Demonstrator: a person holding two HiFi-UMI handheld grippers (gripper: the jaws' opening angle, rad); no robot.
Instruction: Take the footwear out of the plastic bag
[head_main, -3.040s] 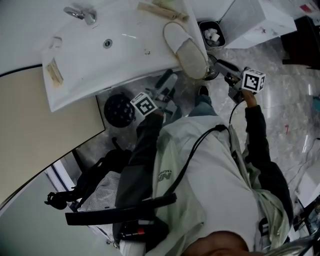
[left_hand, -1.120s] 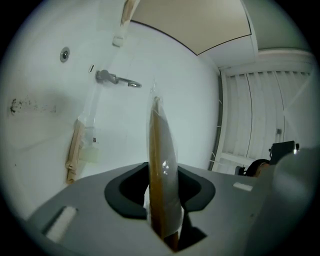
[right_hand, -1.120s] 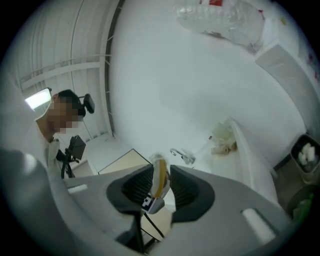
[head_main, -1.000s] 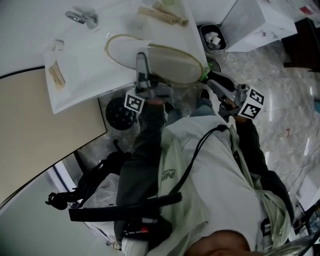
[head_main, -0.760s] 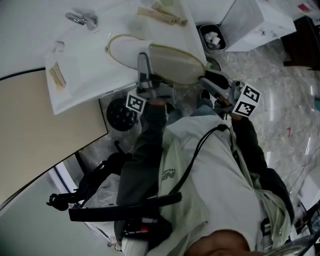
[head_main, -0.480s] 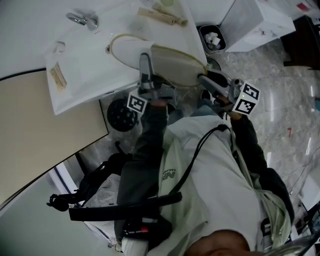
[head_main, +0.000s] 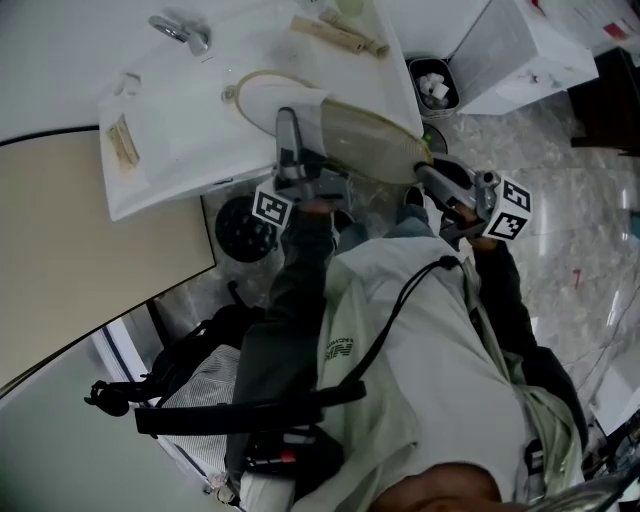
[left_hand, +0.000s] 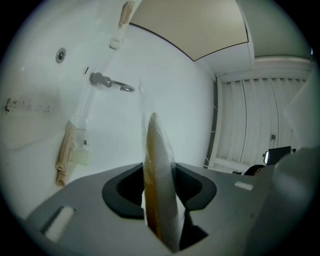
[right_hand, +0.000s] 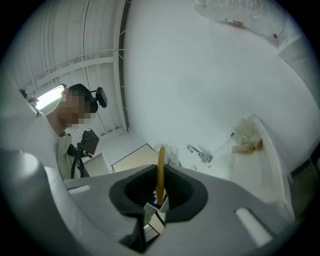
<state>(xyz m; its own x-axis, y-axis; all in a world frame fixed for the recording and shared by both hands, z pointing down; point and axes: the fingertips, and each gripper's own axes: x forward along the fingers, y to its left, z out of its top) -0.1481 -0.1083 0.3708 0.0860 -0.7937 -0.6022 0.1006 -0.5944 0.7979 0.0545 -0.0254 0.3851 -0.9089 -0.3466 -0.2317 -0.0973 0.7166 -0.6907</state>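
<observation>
A pair of slippers in a clear plastic bag (head_main: 345, 128) hangs over the near edge of the white counter (head_main: 180, 110), with a tan sole facing up. My left gripper (head_main: 288, 135) reaches up from below. It clamps the bagged slipper (left_hand: 159, 165) edge-on, and its jaws are opening slightly. My right gripper (head_main: 428, 178) is at the pair's right end. Its jaws are closing on a thin tan sole edge (right_hand: 160, 165) that stands upright between the pads.
A tap (head_main: 185, 33) and wrapped wooden items (head_main: 340, 35) lie on the counter, with another packet (head_main: 123, 142) at its left. A small bin (head_main: 433, 85) and a white box (head_main: 530, 45) stand on the floor to the right. A black round object (head_main: 240, 222) sits under the counter.
Three seconds ago both grippers were off the slipper at the counter's corner. Since a second ago the left has kept its grip, and the right end and right gripper have shifted slightly right.
</observation>
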